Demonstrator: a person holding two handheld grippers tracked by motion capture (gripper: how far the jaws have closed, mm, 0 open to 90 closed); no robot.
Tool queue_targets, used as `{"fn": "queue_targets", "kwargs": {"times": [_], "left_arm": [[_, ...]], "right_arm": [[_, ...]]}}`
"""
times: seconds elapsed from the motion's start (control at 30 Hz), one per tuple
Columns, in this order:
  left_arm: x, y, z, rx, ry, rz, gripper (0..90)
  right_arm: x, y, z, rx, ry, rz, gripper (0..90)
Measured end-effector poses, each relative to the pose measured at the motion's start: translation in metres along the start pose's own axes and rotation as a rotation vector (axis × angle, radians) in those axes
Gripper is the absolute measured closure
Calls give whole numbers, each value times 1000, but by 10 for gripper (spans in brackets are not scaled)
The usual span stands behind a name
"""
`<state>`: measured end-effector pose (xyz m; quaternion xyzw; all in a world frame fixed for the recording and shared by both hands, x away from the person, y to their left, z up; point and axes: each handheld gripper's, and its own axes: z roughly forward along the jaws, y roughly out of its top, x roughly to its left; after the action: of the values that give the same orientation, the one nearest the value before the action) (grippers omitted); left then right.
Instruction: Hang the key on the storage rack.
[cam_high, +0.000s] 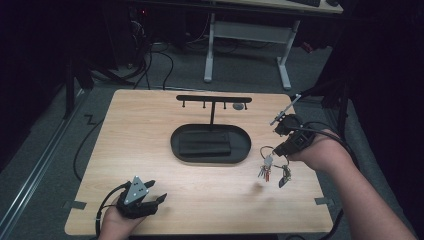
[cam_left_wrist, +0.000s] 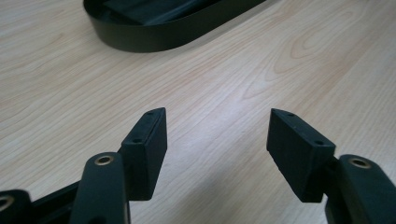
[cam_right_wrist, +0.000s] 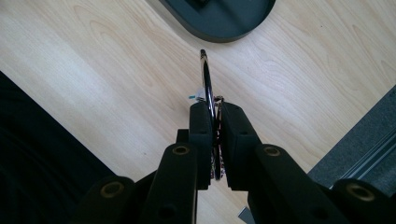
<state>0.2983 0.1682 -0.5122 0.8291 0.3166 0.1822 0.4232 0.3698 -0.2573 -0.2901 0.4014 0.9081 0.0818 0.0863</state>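
Note:
My right gripper (cam_high: 276, 151) is off the table at the right, shut on a metal key ring (cam_high: 267, 150). Several keys (cam_high: 265, 171) and a dark tag (cam_high: 283, 180) dangle from the ring above the wood. In the right gripper view the ring (cam_right_wrist: 205, 77) stands edge-on, pinched between the pads of that gripper (cam_right_wrist: 215, 116). My left gripper (cam_high: 156, 192) rests low near the table's front left, open with nothing between its fingers; in the left gripper view its jaws (cam_left_wrist: 217, 135) stand wide over bare wood. A black T-shaped hook rack (cam_high: 213, 99) rises behind the oval tray (cam_high: 175, 145).
The black oval tray (cam_left_wrist: 140, 42) holds a dark flat block and sits mid-table; its end (cam_right_wrist: 224, 28) lies ahead of the held ring. A small grey item (cam_high: 239, 106) hangs at the rack's right end. Cables and a desk frame lie beyond the far edge.

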Motion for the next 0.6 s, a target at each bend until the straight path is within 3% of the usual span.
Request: {"fn": "queue_targets", "kwargs": {"times": [0.37,0.6], "left_arm": [[5,-8,-7,14,56,-9,339],[18,-22,-24,36,131,-32,329]], "right_arm": [[-6,22,0,-16,-7,-10,842],[-12,43,0,-38,-4,-18,842]]}}
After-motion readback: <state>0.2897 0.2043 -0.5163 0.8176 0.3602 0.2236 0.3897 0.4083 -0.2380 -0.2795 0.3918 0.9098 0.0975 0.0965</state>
